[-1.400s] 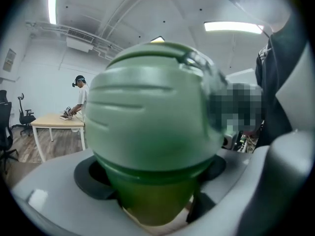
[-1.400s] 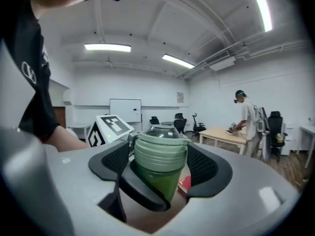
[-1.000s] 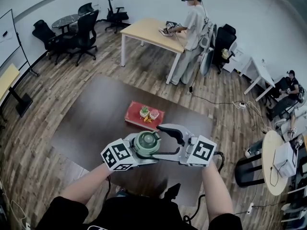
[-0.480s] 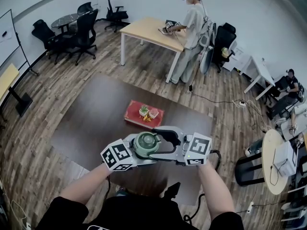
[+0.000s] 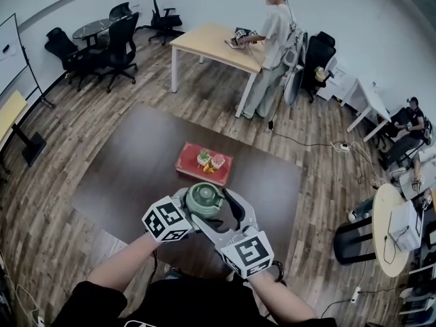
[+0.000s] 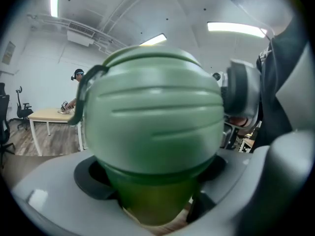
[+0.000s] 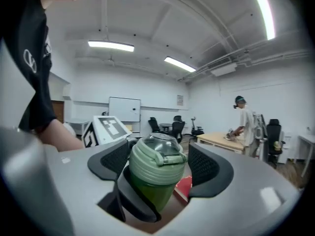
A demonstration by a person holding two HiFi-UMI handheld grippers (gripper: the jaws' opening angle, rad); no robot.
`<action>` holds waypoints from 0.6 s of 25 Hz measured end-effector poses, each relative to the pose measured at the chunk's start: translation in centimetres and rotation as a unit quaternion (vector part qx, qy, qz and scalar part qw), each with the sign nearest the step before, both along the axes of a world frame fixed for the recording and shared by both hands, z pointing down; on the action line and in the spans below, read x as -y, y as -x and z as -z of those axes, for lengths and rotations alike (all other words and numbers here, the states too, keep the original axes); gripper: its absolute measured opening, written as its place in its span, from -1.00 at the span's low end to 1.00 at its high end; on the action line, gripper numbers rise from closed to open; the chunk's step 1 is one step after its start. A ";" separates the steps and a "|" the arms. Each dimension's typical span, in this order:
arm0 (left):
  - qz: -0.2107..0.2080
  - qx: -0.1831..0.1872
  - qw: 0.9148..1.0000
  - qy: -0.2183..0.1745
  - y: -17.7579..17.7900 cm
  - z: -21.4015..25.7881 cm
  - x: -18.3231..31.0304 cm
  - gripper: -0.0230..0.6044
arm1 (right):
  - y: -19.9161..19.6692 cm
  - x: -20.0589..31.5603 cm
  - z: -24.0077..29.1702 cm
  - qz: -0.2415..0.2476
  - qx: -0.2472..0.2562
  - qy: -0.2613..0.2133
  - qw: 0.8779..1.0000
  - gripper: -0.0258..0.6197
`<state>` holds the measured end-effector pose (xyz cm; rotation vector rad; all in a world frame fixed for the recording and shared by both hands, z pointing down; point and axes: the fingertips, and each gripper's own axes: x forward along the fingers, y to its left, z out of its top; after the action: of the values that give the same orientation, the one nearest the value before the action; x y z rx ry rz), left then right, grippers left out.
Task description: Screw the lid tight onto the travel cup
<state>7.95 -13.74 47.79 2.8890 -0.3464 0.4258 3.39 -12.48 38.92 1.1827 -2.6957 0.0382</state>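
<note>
Two grippers share cup, lower centre of head view. Left gripper [image 6: 152,181] jaws clamp cup [image 6: 153,203] body. Right gripper [image 7: 160,167] jaws pinch lid [image 5: 206,199]. Lid already seated; tightness unreadable, final twisting likely remains.

Green travel cup [image 6: 152,200], pale-green lid [image 7: 156,163] on top

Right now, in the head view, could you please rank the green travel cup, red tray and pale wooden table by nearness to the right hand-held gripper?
1. Green travel cup, between the jaws.
2. Red tray, just beyond.
3. Pale wooden table, far back.
</note>
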 end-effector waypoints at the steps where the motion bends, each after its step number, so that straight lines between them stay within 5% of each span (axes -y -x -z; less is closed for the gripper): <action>1: -0.002 -0.002 1.000 0.001 0.1 0.1 0.0 0.39 | 0.0 -0.2 0.0 0.035 0.002 0.002 0.999 0.26; 5: -0.031 -0.012 0.999 -0.005 0.1 1.1 -0.6 0.39 | -1.8 -0.4 0.5 0.155 0.047 0.018 0.987 0.28; 10: -0.088 -0.010 0.996 -0.007 -0.8 1.4 -2.8 0.39 | -2.0 -1.8 -0.3 0.308 0.018 0.012 0.951 0.27; 13: -0.088 -0.009 0.996 -0.007 -1.0 1.1 -3.0 0.39 | -1.7 -1.6 -0.3 0.330 0.036 0.028 0.943 0.26; 15: -0.071 -0.017 0.997 -0.005 -0.8 1.3 -2.4 0.39 | -1.4 -1.2 -0.1 0.302 0.050 0.027 0.952 0.24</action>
<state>8.75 -11.34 46.51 2.9377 -0.1391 0.3984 4.81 -11.30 39.00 0.3092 -2.9988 0.0831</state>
